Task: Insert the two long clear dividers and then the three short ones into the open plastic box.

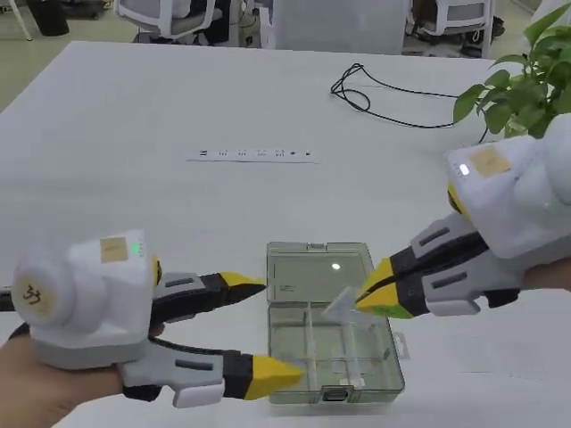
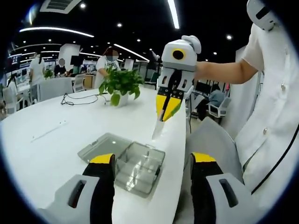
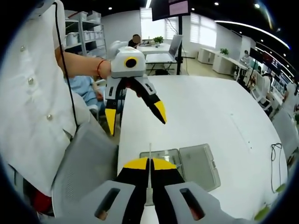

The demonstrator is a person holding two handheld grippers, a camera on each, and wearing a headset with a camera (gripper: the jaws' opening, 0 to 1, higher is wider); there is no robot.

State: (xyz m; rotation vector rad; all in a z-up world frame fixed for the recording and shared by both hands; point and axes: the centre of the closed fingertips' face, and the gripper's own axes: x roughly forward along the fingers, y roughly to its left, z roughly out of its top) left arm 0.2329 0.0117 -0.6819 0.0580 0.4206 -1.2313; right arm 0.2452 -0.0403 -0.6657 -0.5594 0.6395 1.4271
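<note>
The open clear plastic box lies near the table's front edge, its lid folded back flat. Clear dividers stand inside it. My right gripper is shut on a short clear divider and holds it tilted just above the box's right half. From the left gripper view, the right gripper hangs over the box with the divider pointing down. My left gripper stands open at the box's left side, nothing between its jaws. The right gripper view has the left gripper beyond the box.
A black cable loops at the far right of the white table, beside a potted plant. A flat white strip lies mid-table. Office chairs stand past the far edge. People are in the background.
</note>
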